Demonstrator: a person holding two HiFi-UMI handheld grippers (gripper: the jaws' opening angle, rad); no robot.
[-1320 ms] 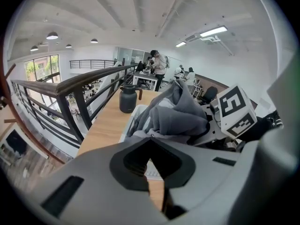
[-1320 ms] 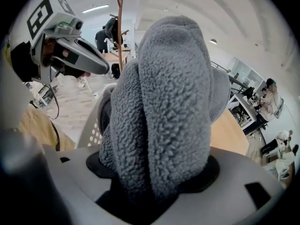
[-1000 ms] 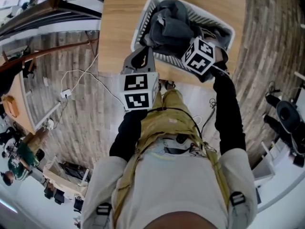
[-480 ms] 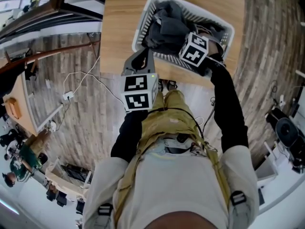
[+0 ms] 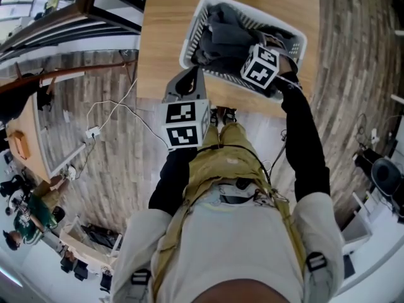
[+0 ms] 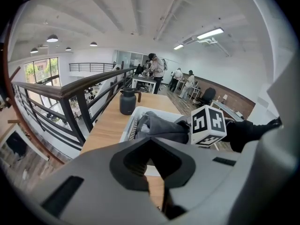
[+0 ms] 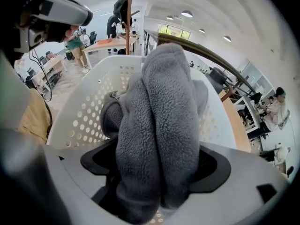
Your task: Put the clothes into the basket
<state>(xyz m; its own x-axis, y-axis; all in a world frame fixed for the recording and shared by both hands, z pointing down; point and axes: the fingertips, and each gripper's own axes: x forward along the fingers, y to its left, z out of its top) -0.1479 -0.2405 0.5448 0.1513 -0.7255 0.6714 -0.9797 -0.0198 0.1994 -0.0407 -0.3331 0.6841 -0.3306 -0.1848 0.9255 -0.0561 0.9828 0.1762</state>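
Jaws just opening around the grey fleece (image 7: 159,102), the right gripper (image 7: 157,168) releases it into the basket (image 7: 79,121) and should next lift clear; the left gripper (image 6: 159,182) is clenched, empty.

"How is the basket (image 5: 191,40) sitting?"

"It is standing upright on the wooden table (image 5: 163,30), near the edge and turned at a slant. It is showing white plastic walls, with round holes running through them."

"And the clothes (image 5: 224,33)?"

"They are lying bunched inside it, dark grey, filling most of it and heaping a little above the rim at one end."

"Is any piece showing close up?"

"A grey fleece (image 7: 159,125) is rising in a thick double fold inside the basket, with the perforated wall showing on both sides of it."
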